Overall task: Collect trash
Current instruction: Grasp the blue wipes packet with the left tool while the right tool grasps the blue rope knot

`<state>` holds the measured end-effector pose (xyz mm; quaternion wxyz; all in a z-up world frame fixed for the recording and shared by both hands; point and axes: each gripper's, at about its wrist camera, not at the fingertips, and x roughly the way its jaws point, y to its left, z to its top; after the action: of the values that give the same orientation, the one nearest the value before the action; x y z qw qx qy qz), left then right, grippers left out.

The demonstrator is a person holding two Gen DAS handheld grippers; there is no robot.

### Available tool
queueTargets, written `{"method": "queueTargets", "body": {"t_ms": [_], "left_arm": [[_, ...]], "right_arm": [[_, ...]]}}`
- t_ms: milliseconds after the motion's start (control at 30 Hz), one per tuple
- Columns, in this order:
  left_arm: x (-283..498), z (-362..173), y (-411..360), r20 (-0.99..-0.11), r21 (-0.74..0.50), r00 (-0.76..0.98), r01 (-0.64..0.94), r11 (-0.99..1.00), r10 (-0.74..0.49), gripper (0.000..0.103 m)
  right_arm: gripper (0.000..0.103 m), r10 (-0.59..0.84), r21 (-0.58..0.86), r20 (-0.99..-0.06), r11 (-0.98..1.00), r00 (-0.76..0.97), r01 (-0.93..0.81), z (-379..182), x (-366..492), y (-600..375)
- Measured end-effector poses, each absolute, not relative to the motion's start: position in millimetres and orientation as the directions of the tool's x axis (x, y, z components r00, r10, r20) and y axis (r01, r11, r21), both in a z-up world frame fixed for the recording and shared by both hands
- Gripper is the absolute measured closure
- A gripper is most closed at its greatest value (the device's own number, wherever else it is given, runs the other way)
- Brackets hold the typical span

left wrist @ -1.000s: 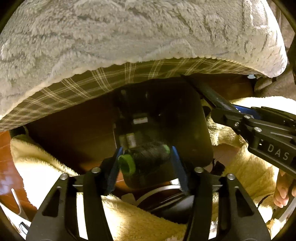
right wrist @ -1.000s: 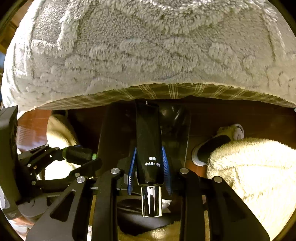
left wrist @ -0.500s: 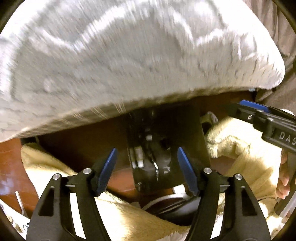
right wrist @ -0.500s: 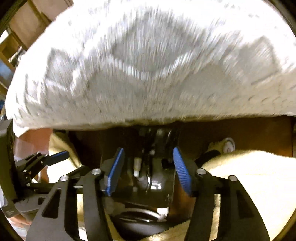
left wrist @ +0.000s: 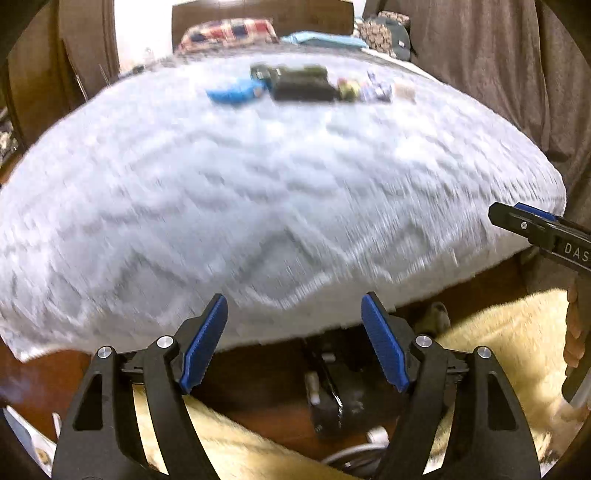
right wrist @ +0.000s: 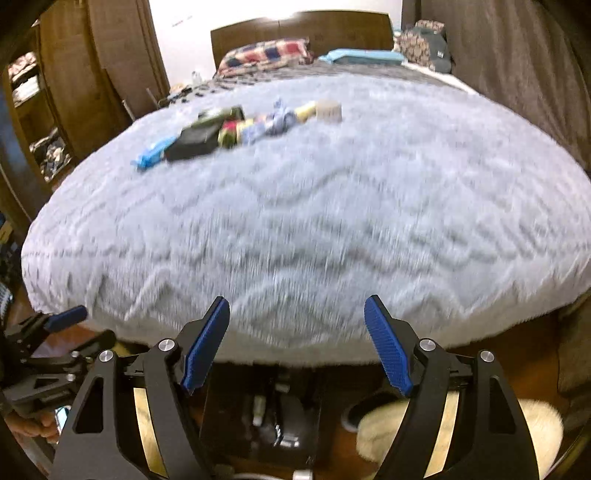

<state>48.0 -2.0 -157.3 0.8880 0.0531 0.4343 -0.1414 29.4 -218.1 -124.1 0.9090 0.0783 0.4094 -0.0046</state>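
Grey-blue fluffy blanket [right wrist: 332, 206] covers the bed, fills most of both views (heavy motion blur). Left gripper [left wrist: 293, 339] has its blue pads [left wrist: 205, 343] spread wide, nothing between them. Right gripper [right wrist: 297, 341] same: pads [right wrist: 388, 347] wide apart, empty.

Trash sits in a loose row on the blanket, far side. In the right wrist view, around 11 o'clock: blue wrapper [right wrist: 153, 155], flat black packet [right wrist: 194, 142], a cluster of colourful wrappers [right wrist: 258, 125], small beige box [right wrist: 328, 110] at the right end. Same row in the left wrist view at 12 o'clock: blue wrapper [left wrist: 234, 93], black packet [left wrist: 301, 88], small wrappers [left wrist: 369, 88]. Both grippers well apart from it.

Black bin [right wrist: 266, 410] on the floor just beyond the foot of the bed, at 6 o'clock between each gripper's arms; small items inside, too dark to identify. Also seen in the left view [left wrist: 328, 402].

Cream fuzzy fabric [left wrist: 498, 350] at 4 o'clock in the left view. Right gripper's tip [left wrist: 532, 225] pokes in at 3 o'clock. Plaid pillow [right wrist: 264, 53] and teal pillow [right wrist: 362, 56] by the wooden headboard [right wrist: 303, 27]
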Motion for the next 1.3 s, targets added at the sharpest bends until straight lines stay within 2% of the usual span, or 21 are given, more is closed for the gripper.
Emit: {"method": "queueTargets", "body": {"t_ms": [300, 600, 867, 1067, 1133, 1167, 1200, 1300], "left_arm": [[110.0, -121.9, 13.1, -0.728, 0.022, 0.669, 0.24, 0.97, -0.149, 0.029], [197.0, -119.4, 11.4, -0.731, 0.038, 0.673, 0.2, 0.979, -0.109, 0.029], [241.2, -121.9, 0.3, -0.739, 0.057, 0.665, 0.22, 0.974, -0.107, 0.029], [271.6, -130.3, -7.0, -0.762, 0.046, 0.637, 0.232, 0.972, -0.116, 0.031], [277.1, -133.4, -9.7, -0.765, 0.055, 0.634, 0.24, 0.969, -0.114, 0.034], [279.1, -134.0, -10.7, -0.765, 0.057, 0.634, 0.243, 0.968, -0.114, 0.039], [280.6, -133.9, -11.5, -0.765, 0.056, 0.634, 0.248, 0.967, -0.118, 0.048], [282.4, -133.6, -11.4, -0.767, 0.045, 0.628, 0.257, 0.965, -0.132, 0.05]], "right_arm": [[0.027, 0.069, 0.157, -0.709, 0.986, 0.702, 0.062, -107.9, 81.7, -223.5], [0.028, 0.056, 0.17, -0.708, 0.981, 0.704, 0.093, -104.6, 149.5, -229.7], [0.059, 0.086, 0.194, -0.722, 0.978, 0.687, 0.082, -112.5, 207.8, -223.1], [0.072, 0.111, 0.208, -0.741, 0.976, 0.662, 0.069, -123.3, 230.5, -218.0], [0.075, 0.108, 0.202, -0.741, 0.977, 0.663, 0.067, -124.4, 233.2, -216.2], [0.076, 0.107, 0.201, -0.74, 0.977, 0.664, 0.066, -124.4, 234.7, -215.6], [0.077, 0.107, 0.202, -0.739, 0.977, 0.665, 0.067, -124.1, 234.8, -215.1], [0.079, 0.096, 0.183, -0.736, 0.981, 0.67, 0.06, -123.3, 232.4, -212.3]]}}
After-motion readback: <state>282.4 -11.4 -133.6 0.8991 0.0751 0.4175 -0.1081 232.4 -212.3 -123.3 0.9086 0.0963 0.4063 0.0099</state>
